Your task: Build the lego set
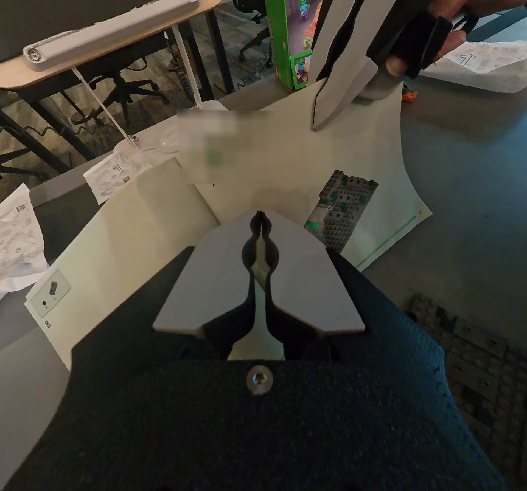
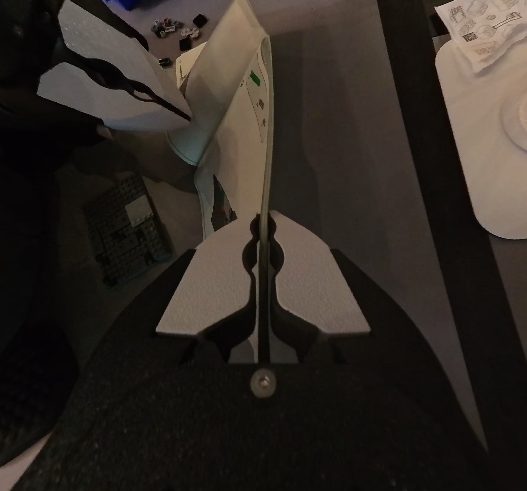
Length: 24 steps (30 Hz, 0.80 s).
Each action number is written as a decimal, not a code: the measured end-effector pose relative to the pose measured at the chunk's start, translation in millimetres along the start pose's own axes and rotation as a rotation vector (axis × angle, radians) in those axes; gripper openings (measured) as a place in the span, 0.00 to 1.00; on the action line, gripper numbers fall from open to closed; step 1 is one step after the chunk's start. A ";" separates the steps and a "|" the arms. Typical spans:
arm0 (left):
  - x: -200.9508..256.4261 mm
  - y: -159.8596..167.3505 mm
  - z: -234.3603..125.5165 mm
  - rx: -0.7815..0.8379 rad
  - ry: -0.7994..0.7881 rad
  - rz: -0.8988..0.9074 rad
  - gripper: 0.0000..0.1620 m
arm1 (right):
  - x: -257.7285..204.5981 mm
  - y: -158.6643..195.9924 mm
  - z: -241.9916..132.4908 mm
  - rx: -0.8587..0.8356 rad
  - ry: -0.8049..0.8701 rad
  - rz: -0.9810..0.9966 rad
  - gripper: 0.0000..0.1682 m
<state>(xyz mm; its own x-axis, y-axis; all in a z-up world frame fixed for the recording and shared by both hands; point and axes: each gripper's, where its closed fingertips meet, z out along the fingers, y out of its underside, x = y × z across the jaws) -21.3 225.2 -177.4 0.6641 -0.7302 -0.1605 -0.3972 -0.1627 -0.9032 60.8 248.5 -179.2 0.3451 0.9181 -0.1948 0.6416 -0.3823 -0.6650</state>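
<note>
An open instruction booklet (image 1: 285,163) lies on the dark grey table. My left gripper (image 1: 261,215) is shut over the booklet's middle, with a sheet of paper edge-on between its fingers; it also shows in the right wrist view (image 2: 188,118). My right gripper (image 2: 265,215) is shut on a raised booklet page (image 2: 256,92) seen edge-on; in the left wrist view it (image 1: 315,128) pinches that page's far edge. The dark grey studded Lego build (image 2: 125,232) lies on the table beside the booklet, also at lower right (image 1: 470,363).
A green Lego box (image 1: 278,21) stands at the table's back. Printed paper bags (image 1: 114,175) (image 1: 470,64) lie around. Loose small pieces (image 2: 176,30) sit beyond the booklet. A white tray (image 2: 484,135) and a dark bar (image 2: 413,106) are on the right. Chairs stand beyond the table. About 10 cm separates my left fingertips from my right.
</note>
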 end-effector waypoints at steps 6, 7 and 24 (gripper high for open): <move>4.7 3.5 2.4 -0.011 0.012 0.013 0.00 | 0.2 0.4 0.0 0.000 0.000 0.001 0.02; 6.0 4.9 3.6 -0.016 0.014 0.015 0.00 | 0.6 0.8 0.0 0.000 0.001 0.000 0.02; 18.5 17.1 4.8 -0.044 0.058 0.022 0.00 | 37.7 26.1 10.6 -0.115 0.019 0.066 0.02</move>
<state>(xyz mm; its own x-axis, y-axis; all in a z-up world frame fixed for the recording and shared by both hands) -12.8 212.1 -197.7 0.6176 -0.7711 -0.1553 -0.4393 -0.1744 -0.8812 83.2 274.3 -211.5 0.4013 0.8890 -0.2207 0.6909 -0.4520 -0.5642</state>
